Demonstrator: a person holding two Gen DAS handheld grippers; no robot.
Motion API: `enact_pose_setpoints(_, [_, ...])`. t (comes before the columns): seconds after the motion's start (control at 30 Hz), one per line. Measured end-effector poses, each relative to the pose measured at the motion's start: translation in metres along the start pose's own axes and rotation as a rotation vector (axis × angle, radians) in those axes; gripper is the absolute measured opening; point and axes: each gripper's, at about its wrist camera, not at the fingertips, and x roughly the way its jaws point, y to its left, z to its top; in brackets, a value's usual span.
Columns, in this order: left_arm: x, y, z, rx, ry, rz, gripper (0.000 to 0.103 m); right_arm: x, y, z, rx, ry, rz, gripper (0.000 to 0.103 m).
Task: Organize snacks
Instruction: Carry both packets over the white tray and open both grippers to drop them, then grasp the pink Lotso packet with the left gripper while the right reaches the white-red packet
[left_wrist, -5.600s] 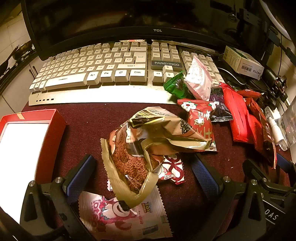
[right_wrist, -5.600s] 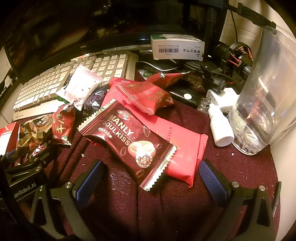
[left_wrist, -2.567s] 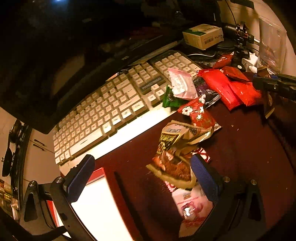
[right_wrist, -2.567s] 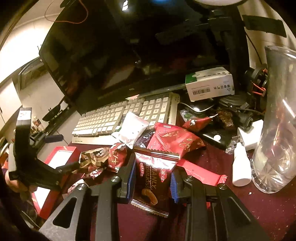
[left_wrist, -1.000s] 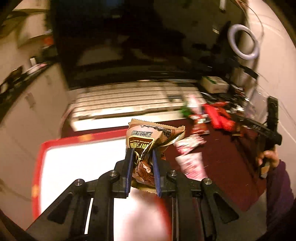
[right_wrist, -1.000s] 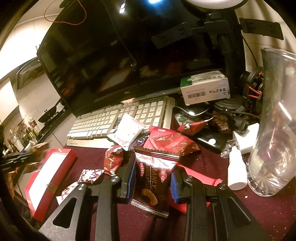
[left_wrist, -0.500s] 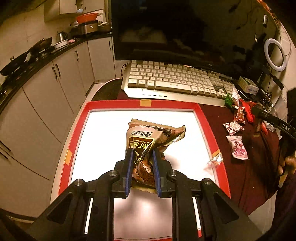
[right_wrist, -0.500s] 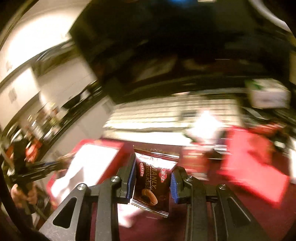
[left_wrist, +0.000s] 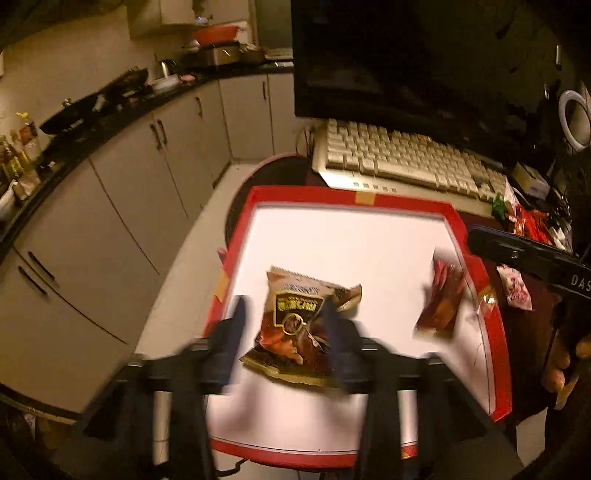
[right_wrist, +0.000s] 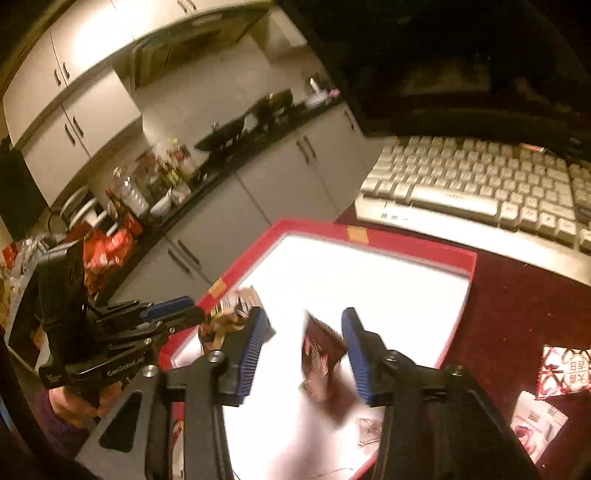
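A red-rimmed tray (left_wrist: 351, 195) with a white floor lies at the table's left end. My left gripper (left_wrist: 282, 332) hovers over its near left part, jaws opening. A brown snack packet (left_wrist: 301, 317) sits between the fingers, no longer pinched, a gap showing on its left. In the right wrist view my right gripper (right_wrist: 304, 347) hangs over the tray (right_wrist: 369, 236) with jaws opening. A dark red chocolate packet (right_wrist: 321, 350), blurred, drops between them close to the right finger. The left wrist view shows this packet (left_wrist: 441, 299) by the tray's right rim.
A beige keyboard (left_wrist: 406, 162) and a dark monitor (left_wrist: 406, 66) stand behind the tray. Loose snack packets (right_wrist: 561, 369) lie on the maroon cloth to the right. Kitchen cabinets (left_wrist: 110, 221) and floor lie beyond the table's left edge.
Both grippers came over the tray carrying their packets. Their jaws have since parted, and the brown and dark red packets have slipped loose toward the tray floor.
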Motion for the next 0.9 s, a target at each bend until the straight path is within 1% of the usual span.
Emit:
enact_pose_setpoints(0.03, [-0.006,-0.002,0.000,0.000,-0.030,-0.007,0.060,-0.006,-0.004,-0.001,0.004,-0.027,-0.007,0.052])
enact_pose_setpoints(0.07, [-0.009,-0.003,0.001,0.002,-0.044,-0.015,0.060,-0.012,-0.010,-0.001,0.011,-0.051,-0.021,0.054])
enact_pose_setpoints(0.1, [-0.013,-0.006,0.001,0.006,-0.057,-0.028,0.060,-0.027,-0.018,-0.005,0.022,-0.085,-0.049,0.056])
enact_pose_setpoints(0.13, [-0.016,-0.012,0.002,0.012,-0.070,-0.056,0.060,-0.037,-0.024,-0.008,0.029,-0.107,-0.068,0.056])
enact_pose_setpoints(0.2, [-0.020,-0.024,0.001,0.023,-0.075,-0.097,0.060,-0.060,-0.040,-0.012,0.052,-0.153,-0.119,0.058])
enact_pose_setpoints(0.23, [-0.020,-0.033,0.001,0.040,-0.068,-0.120,0.060,-0.080,-0.055,-0.019,0.079,-0.185,-0.160,0.061])
enact_pose_setpoints(0.3, [-0.018,-0.055,-0.001,0.075,-0.057,-0.156,0.061,-0.109,-0.076,-0.030,0.117,-0.224,-0.210,0.063])
enact_pose_setpoints(0.43, [-0.016,-0.107,-0.005,0.150,-0.030,-0.235,0.061,-0.170,-0.124,-0.056,0.206,-0.309,-0.344,0.070])
enact_pose_setpoints(0.53, [-0.019,-0.151,-0.004,0.210,-0.023,-0.283,0.061,-0.203,-0.151,-0.077,0.258,-0.338,-0.393,0.071])
enact_pose_setpoints(0.57, [-0.022,-0.162,-0.005,0.227,-0.022,-0.292,0.061,-0.209,-0.159,-0.081,0.277,-0.342,-0.398,0.072])
enact_pose_setpoints(0.63, [-0.023,-0.192,-0.006,0.271,-0.015,-0.302,0.067,-0.221,-0.176,-0.092,0.326,-0.358,-0.392,0.074])
enact_pose_setpoints(0.67, [-0.023,-0.207,-0.008,0.290,-0.012,-0.303,0.074,-0.227,-0.184,-0.097,0.346,-0.367,-0.385,0.074])
enact_pose_setpoints(0.73, [-0.022,-0.234,-0.011,0.326,-0.008,-0.306,0.075,-0.236,-0.207,-0.110,0.423,-0.388,-0.352,0.074])
enact_pose_setpoints(0.77, [-0.020,-0.246,-0.012,0.343,-0.003,-0.306,0.075,-0.241,-0.219,-0.114,0.484,-0.389,-0.312,0.074])
enact_pose_setpoints(0.8, [-0.018,-0.259,-0.014,0.364,0.002,-0.304,0.075,-0.242,-0.226,-0.116,0.511,-0.404,-0.271,0.074])
enact_pose_setpoints(0.83, [-0.016,-0.268,-0.015,0.380,0.003,-0.301,0.075,-0.242,-0.232,-0.117,0.533,-0.406,-0.249,0.075])
enact_pose_setpoints(0.9, [-0.012,-0.284,-0.016,0.410,-0.002,-0.285,0.075,-0.242,-0.237,-0.120,0.565,-0.398,-0.247,0.075])
